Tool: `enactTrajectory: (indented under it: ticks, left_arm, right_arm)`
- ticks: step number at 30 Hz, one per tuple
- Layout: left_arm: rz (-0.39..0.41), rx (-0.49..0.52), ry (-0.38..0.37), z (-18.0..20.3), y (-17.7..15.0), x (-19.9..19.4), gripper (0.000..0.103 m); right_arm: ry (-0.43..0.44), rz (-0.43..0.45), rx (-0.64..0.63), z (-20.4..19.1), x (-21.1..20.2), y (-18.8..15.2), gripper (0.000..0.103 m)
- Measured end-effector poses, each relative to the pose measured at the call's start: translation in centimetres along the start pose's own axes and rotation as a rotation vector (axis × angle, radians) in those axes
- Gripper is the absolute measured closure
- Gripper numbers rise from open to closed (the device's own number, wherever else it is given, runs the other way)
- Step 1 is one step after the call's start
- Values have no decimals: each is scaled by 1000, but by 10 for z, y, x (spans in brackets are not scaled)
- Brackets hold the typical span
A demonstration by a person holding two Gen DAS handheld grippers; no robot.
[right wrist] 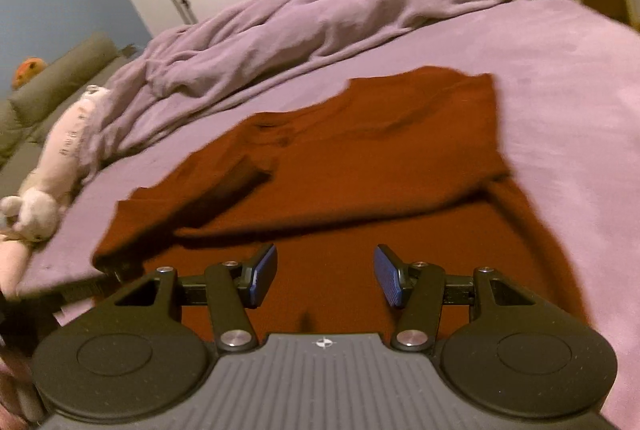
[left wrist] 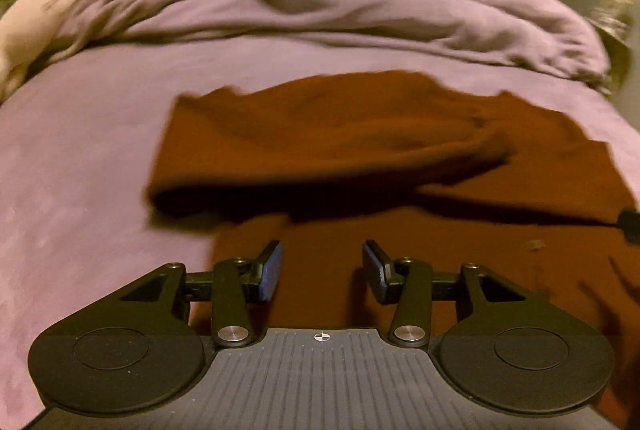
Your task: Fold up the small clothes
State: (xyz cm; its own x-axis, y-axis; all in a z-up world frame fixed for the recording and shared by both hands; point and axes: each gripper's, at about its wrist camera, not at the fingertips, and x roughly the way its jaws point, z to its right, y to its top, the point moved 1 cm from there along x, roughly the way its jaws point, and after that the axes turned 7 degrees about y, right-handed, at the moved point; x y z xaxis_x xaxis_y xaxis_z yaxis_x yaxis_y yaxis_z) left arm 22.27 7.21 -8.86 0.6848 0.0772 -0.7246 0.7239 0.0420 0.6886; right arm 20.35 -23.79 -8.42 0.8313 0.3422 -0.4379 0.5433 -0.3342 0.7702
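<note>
Rust-brown long-sleeved top (left wrist: 360,134) lies spread on the bed (left wrist: 80,158), on the lilac sheet, nearer the viewer than the rumpled lilac duvet (left wrist: 320,2) heaped along the far side. One sleeve (left wrist: 452,154) is laid across the body of the top, which reads as a first fold already made; judged early in the folding, with the body not yet doubled over. Left gripper (left wrist: 322,268) hangs over the near hem of the top, released, nothing between its blue pads. Right gripper (right wrist: 325,276) likewise over the near part of the top, jaws apart and empty. Likely both are placed there to take the hem for the next fold. A plush toy (right wrist: 60,158) lies beside the duvet, at the bed's edge. Both views are motion-blurred; the near hem is hidden under the gripper bodies, and the second sleeve cannot be made out clearly.
</note>
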Motion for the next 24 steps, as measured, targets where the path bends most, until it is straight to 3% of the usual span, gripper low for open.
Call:
enactTrajectory:
  ticks: [3, 6, 10, 13, 15, 16, 17, 18, 21, 24]
  left_arm:
    - [-33, -33, 1, -13, -9, 6, 51]
    - [1, 0, 2, -15, -16, 3, 46]
    - [41, 48, 12, -10, -25, -3, 41]
    - [50, 49, 7, -10, -26, -2, 39]
    - [44, 44, 4, -12, -25, -2, 38]
    - [42, 42, 2, -13, -24, -3, 38]
    - [40, 39, 0, -13, -23, -4, 37]
    - [37, 36, -1, -14, -22, -5, 37]
    - [34, 12, -11, -19, -20, -8, 36]
    - [38, -1, -6, -23, -17, -10, 36]
  right_arm:
    - [86, -22, 57, -9, 32, 23, 49]
    - [148, -66, 182, -12, 69, 47, 49]
    - [114, -118, 268, -12, 109, 67, 34]
    - [75, -149, 330, -7, 130, 71, 34]
    - [47, -195, 373, -3, 144, 67, 41]
    - [34, -192, 358, -4, 145, 66, 53]
    - [24, -186, 322, -6, 144, 66, 77]
    - [36, -187, 282, -7, 140, 66, 90]
    - [95, -200, 224, -3, 122, 56, 94]
    - [62, -219, 93, -2, 108, 43, 92]
